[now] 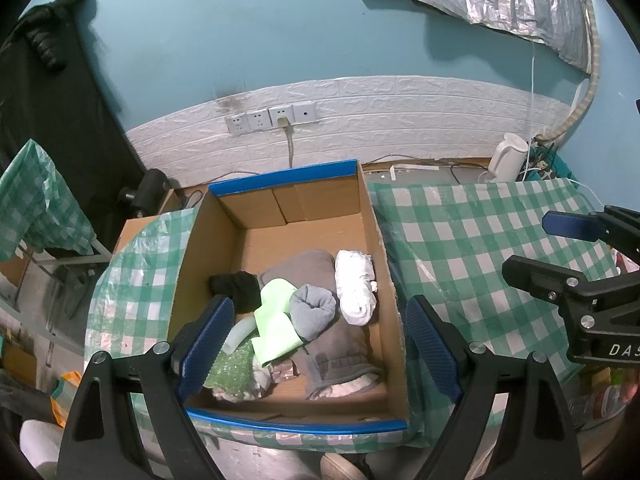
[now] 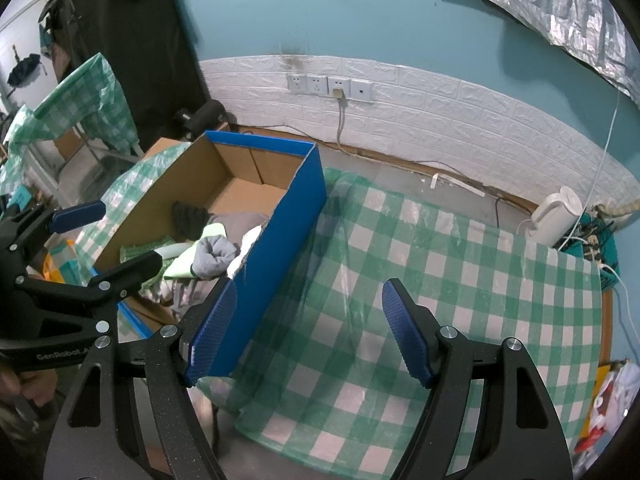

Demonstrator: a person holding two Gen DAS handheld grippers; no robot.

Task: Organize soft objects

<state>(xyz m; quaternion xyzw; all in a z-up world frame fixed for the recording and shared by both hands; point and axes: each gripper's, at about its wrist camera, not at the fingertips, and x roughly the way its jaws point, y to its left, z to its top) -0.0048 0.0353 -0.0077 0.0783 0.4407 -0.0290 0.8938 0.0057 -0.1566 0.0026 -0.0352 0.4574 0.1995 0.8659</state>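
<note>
A: Where are the soft things?

B: All in the box (image 1: 372, 216): black sock (image 1: 236, 290), green cloth (image 1: 276, 326), grey sock (image 1: 312, 312), white roll (image 1: 356, 288), lying on a grey garment (image 1: 336, 356).

A: And the left gripper (image 1: 316, 344)?

B: Directly above the pile, jaws wide apart, holding nothing. The white roll's long axis runs away from it (roughly along the fingers).

A: The right gripper (image 2: 308, 332)?

B: Also spread wide and empty, over bare tablecloth (image 2: 460, 272), right of the box. The left is nearer.
</note>
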